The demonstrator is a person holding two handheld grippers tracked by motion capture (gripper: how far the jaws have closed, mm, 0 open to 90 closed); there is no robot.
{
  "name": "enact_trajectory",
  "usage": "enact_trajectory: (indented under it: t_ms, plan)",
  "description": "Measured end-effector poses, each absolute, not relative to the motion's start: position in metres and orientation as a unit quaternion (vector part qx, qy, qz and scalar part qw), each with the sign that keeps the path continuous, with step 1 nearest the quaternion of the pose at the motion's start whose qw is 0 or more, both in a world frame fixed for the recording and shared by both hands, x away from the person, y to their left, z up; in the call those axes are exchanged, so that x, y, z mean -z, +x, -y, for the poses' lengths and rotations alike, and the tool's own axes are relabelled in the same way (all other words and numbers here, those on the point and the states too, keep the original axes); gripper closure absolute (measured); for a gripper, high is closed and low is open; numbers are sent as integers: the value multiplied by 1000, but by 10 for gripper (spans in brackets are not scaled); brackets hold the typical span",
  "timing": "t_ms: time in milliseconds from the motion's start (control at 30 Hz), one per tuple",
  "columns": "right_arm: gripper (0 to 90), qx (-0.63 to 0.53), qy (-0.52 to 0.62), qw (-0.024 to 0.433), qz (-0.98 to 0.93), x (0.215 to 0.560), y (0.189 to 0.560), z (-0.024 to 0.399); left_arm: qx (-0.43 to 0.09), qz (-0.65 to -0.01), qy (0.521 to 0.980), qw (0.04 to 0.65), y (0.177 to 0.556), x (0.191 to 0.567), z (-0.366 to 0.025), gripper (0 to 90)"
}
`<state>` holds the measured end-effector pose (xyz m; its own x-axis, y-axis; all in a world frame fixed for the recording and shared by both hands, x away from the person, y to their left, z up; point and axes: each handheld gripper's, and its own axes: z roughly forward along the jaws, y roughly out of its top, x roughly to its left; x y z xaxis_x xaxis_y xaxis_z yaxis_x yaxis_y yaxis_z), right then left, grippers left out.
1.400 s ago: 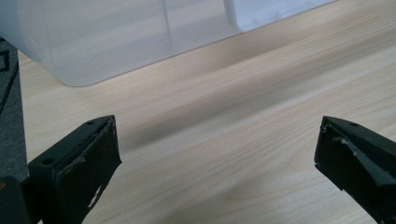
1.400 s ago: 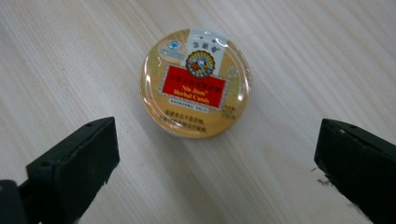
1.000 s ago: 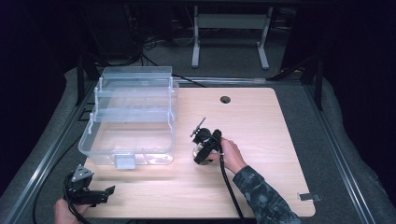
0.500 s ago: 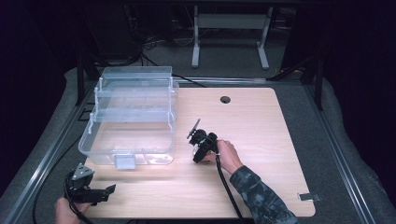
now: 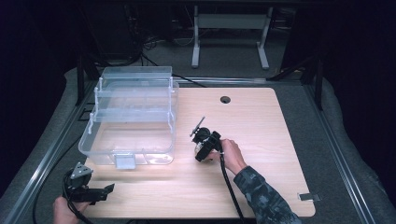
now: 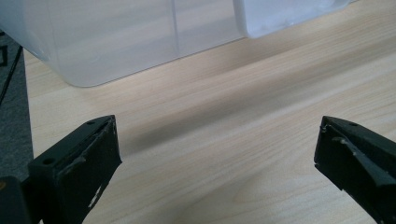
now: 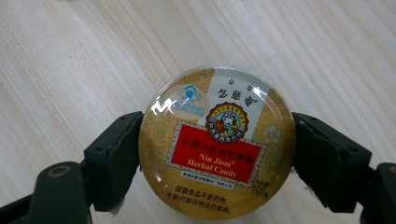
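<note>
A round gold candy tin (image 7: 217,144) with a red label lies flat on the wooden table (image 5: 280,140). My right gripper (image 7: 217,140) has just been closing, and both pads (image 7: 116,154) now press on the tin's rim. In the high view this gripper (image 5: 201,148) points down at mid-table, just right of the clear box. My left gripper (image 5: 110,188) hovers low at the table's near left corner. Its jaws stand wide apart with nothing between them, as the left gripper view (image 6: 217,140) confirms.
A clear plastic tiered box (image 5: 130,116) stands open at the left, its front wall (image 6: 116,42) just ahead of the left gripper. A round cable hole (image 5: 225,99) sits at the table's far edge and a small metal clip (image 5: 308,196) at the near right.
The right hand and its gripper have shifted slightly left and settled over the tin. The left gripper has stayed where it was.
</note>
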<state>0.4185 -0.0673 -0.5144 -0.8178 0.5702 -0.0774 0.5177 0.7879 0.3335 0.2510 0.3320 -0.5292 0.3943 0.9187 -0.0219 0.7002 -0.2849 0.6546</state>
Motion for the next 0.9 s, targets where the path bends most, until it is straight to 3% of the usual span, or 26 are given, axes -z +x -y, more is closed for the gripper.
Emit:
enact_trajectory:
  t_ms: [900]
  plan:
    - [203,-156,331,110,-924,485,382,143,-174,-506,791,295,252,529,-322,7]
